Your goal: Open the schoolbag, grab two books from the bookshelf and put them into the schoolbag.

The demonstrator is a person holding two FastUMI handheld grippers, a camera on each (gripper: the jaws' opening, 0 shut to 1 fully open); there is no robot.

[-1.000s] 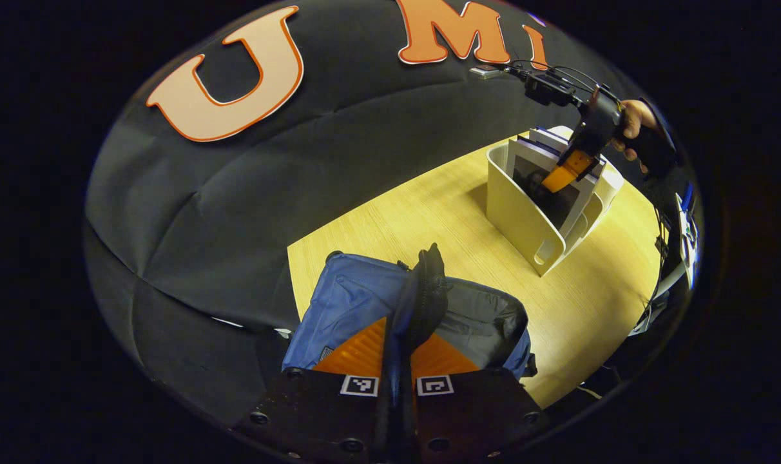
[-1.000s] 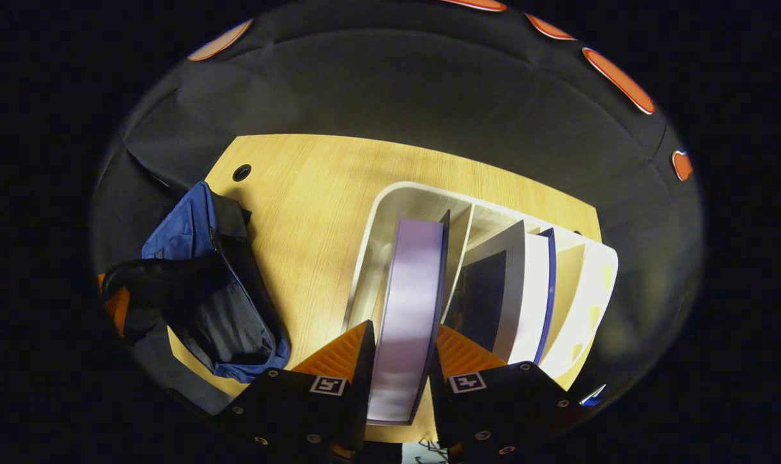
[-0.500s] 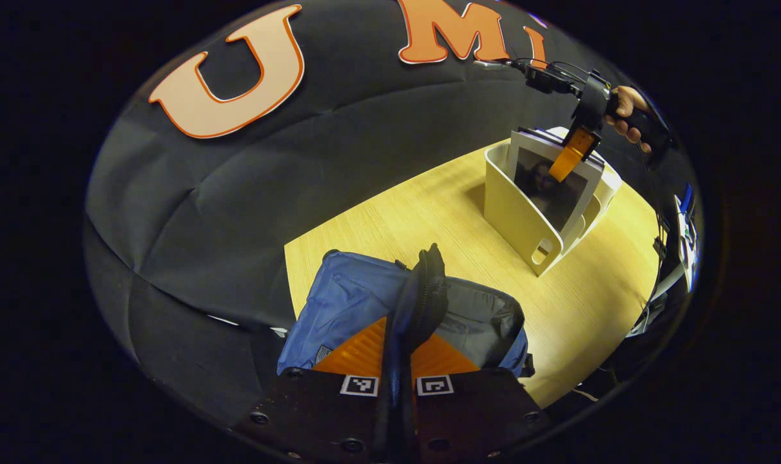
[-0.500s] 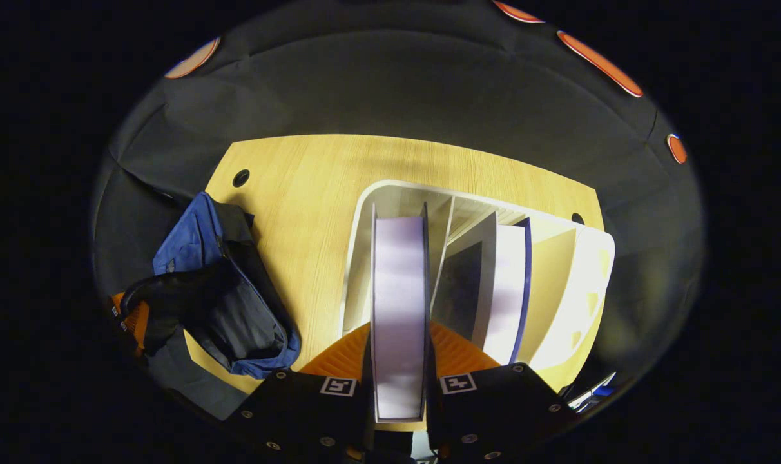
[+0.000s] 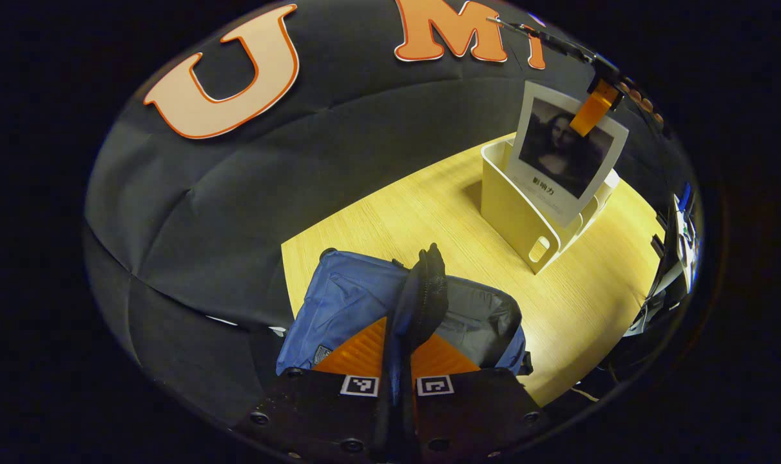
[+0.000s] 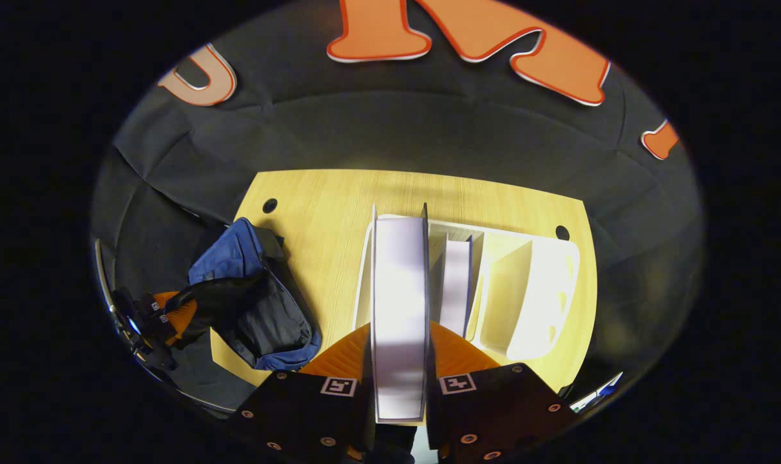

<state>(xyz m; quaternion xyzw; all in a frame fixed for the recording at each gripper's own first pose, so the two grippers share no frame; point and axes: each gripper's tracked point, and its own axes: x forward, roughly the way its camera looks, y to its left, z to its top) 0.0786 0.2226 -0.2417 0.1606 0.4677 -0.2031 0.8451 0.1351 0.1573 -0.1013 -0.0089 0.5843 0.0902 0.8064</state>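
One book (image 6: 398, 309) (raised above bookshelf (image 6: 539, 290)) sits clamped in right gripper (image 6: 398, 361).

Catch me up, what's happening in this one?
A person works two handheld grippers. The left gripper is shut on the black edge of the open blue schoolbag, holding its mouth open on the wooden table. The right gripper is shut on a white book with a portrait cover, held above the white bookshelf. Another book stands in the bookshelf. No book is seen in the bag.
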